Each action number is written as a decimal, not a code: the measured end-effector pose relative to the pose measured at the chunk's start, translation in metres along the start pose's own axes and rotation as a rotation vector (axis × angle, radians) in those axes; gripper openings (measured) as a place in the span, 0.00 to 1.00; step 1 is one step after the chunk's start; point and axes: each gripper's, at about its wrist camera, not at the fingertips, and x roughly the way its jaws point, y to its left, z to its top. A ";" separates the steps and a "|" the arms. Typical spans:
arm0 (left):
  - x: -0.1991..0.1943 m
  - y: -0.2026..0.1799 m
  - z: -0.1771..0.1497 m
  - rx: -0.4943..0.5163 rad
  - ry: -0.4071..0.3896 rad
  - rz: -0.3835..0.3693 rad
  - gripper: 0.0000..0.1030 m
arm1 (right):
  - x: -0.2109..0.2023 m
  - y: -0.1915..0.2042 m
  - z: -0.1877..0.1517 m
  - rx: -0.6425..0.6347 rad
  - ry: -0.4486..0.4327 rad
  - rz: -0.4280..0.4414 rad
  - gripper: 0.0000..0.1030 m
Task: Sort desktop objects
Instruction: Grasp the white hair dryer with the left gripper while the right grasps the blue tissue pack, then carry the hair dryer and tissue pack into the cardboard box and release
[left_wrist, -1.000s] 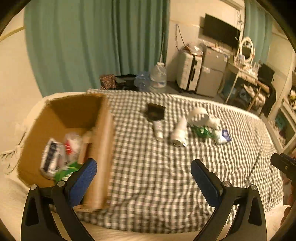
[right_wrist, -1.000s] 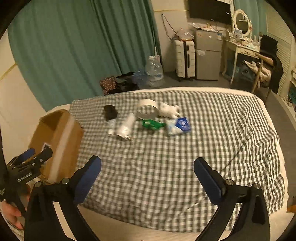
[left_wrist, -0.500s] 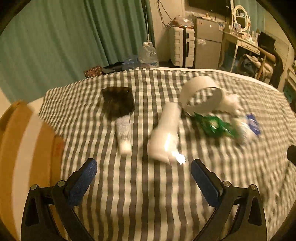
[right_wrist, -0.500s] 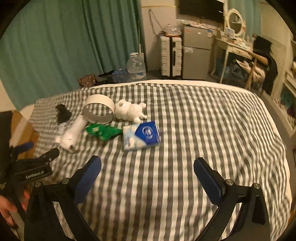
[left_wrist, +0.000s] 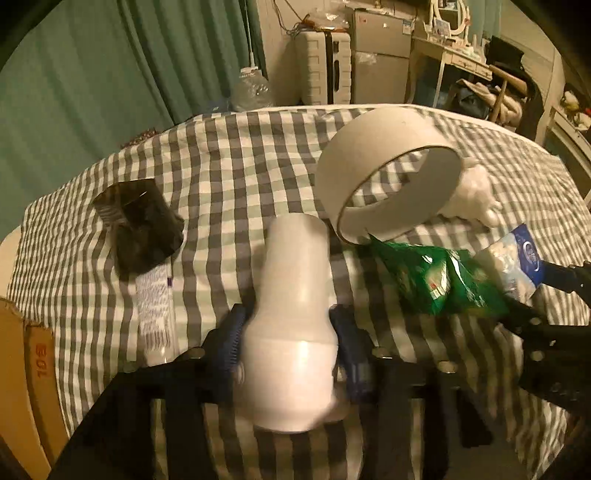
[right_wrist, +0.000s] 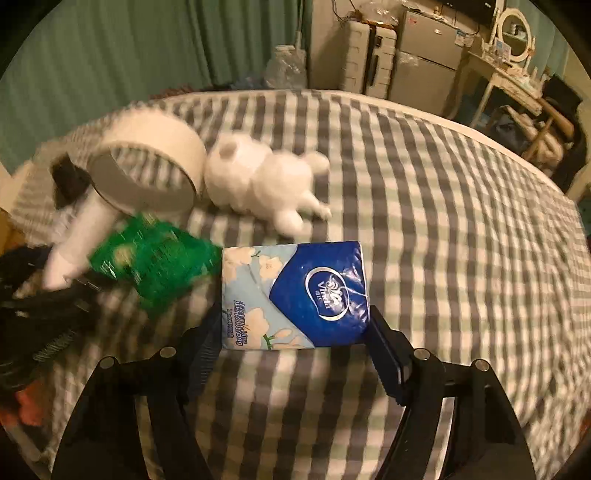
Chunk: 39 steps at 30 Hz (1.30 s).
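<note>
The white plastic bottle (left_wrist: 291, 332) lies on its side on the grey-and-white checked cloth (left_wrist: 229, 155), its wider end toward the camera, at 6 o'clock in the left wrist view. The left gripper (left_wrist: 290, 339) straddles it; its jaws are closing, and the blue pads (left_wrist: 232, 343) sit right against both flanks of the bottle, though blur hides whether they press yet.

At 9 o'clock of the bottle lies a small printed tube (left_wrist: 155, 314), its far end touching a dark crumpled wrapper (left_wrist: 142, 221) at 10 o'clock. At 1 o'clock stands a wide white tape ring (left_wrist: 384, 184) on its edge, with a white plush toy (left_wrist: 474, 192) just behind it. A green foil packet (left_wrist: 432, 280) lies at 3 o'clock of the bottle, under the ring's lower edge. A cardboard box (left_wrist: 26, 376) shows at the 8 o'clock edge of the picture.

In the right wrist view the tissue pack (right_wrist: 295, 291), blue and pale with flowers, lies flat at the centre. The right gripper (right_wrist: 293, 347) has a finger at each of its near corners; its jaws are closing around the pack, the pads just beside its sides. The green packet touches the pack's 9 o'clock side, and the plush toy is at 12 o'clock, apart from it.
</note>
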 end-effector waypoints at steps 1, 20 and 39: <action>-0.004 0.001 -0.004 -0.004 0.010 -0.007 0.43 | -0.005 -0.001 -0.006 0.017 0.007 0.014 0.70; -0.241 0.110 -0.073 -0.184 -0.217 -0.110 0.43 | -0.218 0.108 -0.059 -0.007 -0.153 0.309 0.70; -0.237 0.302 -0.149 -0.398 -0.166 0.124 0.94 | -0.211 0.354 -0.001 -0.150 -0.048 0.620 0.92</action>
